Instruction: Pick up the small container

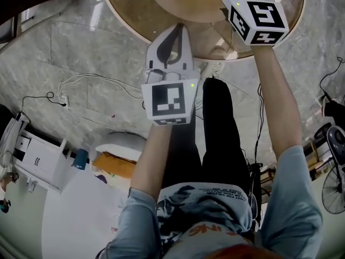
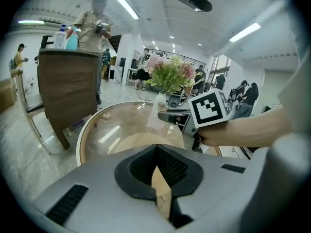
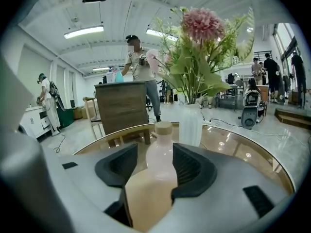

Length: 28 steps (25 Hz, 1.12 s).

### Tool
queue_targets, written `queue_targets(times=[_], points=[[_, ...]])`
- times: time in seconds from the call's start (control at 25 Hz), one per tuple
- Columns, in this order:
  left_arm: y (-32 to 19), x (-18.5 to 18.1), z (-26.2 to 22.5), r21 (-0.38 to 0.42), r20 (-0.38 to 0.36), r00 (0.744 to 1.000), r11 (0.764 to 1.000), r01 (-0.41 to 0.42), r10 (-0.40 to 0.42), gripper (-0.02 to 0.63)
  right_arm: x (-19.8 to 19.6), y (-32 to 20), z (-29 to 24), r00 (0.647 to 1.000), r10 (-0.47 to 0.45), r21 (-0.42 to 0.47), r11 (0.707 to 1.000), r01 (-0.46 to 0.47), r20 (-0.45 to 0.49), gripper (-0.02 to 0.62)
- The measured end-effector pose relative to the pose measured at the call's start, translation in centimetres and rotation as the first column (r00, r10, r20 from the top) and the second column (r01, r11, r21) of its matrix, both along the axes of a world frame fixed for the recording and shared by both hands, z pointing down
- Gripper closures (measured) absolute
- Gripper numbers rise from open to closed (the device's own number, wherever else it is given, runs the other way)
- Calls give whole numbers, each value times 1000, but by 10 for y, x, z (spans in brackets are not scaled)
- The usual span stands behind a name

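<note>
The small pale-pink bottle with a tan cap (image 3: 161, 144) stands on the round glass-topped table (image 3: 238, 140), between your right gripper's (image 3: 155, 154) spread jaws and not yet clamped. It is probably light, smooth and tippy, so close gently on the wide lower body. Your left gripper (image 2: 156, 152) is closed and empty.

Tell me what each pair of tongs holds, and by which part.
Nothing is held. The right tongs stand open around the bottle, level with its body, without gripping it; the left tongs are shut and empty.
</note>
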<state>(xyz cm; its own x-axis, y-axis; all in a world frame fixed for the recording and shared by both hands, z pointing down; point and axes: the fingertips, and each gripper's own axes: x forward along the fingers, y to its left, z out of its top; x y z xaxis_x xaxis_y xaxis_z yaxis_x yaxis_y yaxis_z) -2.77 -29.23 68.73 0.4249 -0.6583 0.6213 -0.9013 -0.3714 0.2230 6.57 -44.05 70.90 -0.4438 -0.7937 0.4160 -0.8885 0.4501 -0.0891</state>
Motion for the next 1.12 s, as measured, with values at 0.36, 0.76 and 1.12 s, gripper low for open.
queue_targets(times=[0.36,0.76,1.12], points=[[-1,-3,12,-41,-1,1000,999,13,-13,583,-4,-33,1,999,6,83,997,-3,-37,385],[-2,-3,29,-53,30,1000,999,-6,8,583,-2,-39,-1,999,32,98,995,-28,-41,430],[1,3,35,-63,29,999,998,-20,22,583,-1,-39,-1,998,50,34,998,-49,-31,446]])
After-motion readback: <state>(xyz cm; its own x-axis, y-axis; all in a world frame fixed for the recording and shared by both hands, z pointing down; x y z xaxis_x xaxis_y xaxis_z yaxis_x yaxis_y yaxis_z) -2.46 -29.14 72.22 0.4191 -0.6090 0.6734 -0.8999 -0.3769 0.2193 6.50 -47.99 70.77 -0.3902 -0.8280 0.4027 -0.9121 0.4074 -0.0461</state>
